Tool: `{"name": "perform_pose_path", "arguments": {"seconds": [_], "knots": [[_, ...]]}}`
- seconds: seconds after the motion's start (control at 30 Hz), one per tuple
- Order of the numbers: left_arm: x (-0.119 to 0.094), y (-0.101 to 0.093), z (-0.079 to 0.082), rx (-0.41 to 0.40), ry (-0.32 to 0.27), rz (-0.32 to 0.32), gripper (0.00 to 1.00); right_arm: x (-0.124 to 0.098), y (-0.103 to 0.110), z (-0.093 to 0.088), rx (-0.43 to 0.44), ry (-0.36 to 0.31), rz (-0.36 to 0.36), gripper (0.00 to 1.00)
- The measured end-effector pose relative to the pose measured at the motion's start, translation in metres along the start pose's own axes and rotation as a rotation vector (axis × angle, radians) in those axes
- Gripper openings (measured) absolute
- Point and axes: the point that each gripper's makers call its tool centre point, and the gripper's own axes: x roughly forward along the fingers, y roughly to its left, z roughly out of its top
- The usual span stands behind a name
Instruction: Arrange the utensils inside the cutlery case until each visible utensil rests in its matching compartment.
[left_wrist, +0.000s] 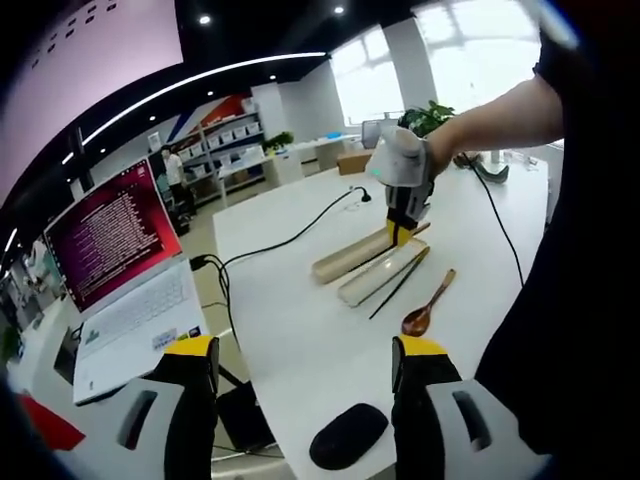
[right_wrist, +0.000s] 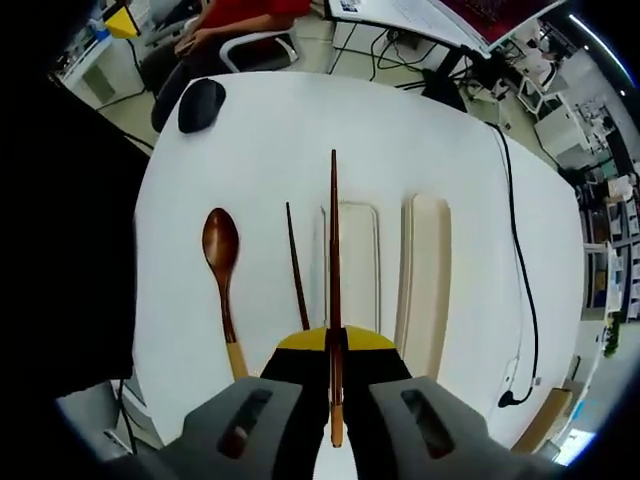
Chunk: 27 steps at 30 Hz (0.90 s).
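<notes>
My right gripper (right_wrist: 334, 345) is shut on a dark wooden chopstick (right_wrist: 334, 240) that points forward over the left edge of the translucent case tray (right_wrist: 358, 262). A second chopstick (right_wrist: 296, 265) lies on the white table left of the tray, and a wooden spoon (right_wrist: 221, 262) lies further left. The beige case lid (right_wrist: 425, 280) rests right of the tray. In the left gripper view, my left gripper (left_wrist: 305, 365) stands open and holds nothing, well short of the spoon (left_wrist: 425, 308), loose chopstick (left_wrist: 398, 287), tray (left_wrist: 385, 270) and lid (left_wrist: 348, 256). The right gripper (left_wrist: 402, 190) hovers above them.
A black mouse (left_wrist: 348, 435) lies near the table edge between my left jaws, also seen as the mouse (right_wrist: 200, 105). An open laptop (left_wrist: 120, 270) stands on a side surface to the left. A black cable (right_wrist: 515, 250) runs across the table beyond the lid.
</notes>
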Motion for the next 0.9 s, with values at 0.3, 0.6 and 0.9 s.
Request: {"name": "perform_pose_path", "arguments": {"seconds": [0.3,0.6,0.9], "knots": [[0.001,0.000,0.002,0.002,-0.001,-0.005,0.72,-0.004,-0.008,-0.002,0.007,0.000,-0.014,0.00],[0.002,0.004,0.006,0.009,-0.003,-0.005,0.72,-0.006,-0.012,-0.004,0.004,0.000,-0.018,0.00],[0.005,0.002,0.006,0.017,0.002,-0.018,0.72,-0.007,-0.018,-0.007,0.003,0.008,-0.024,0.00]]}}
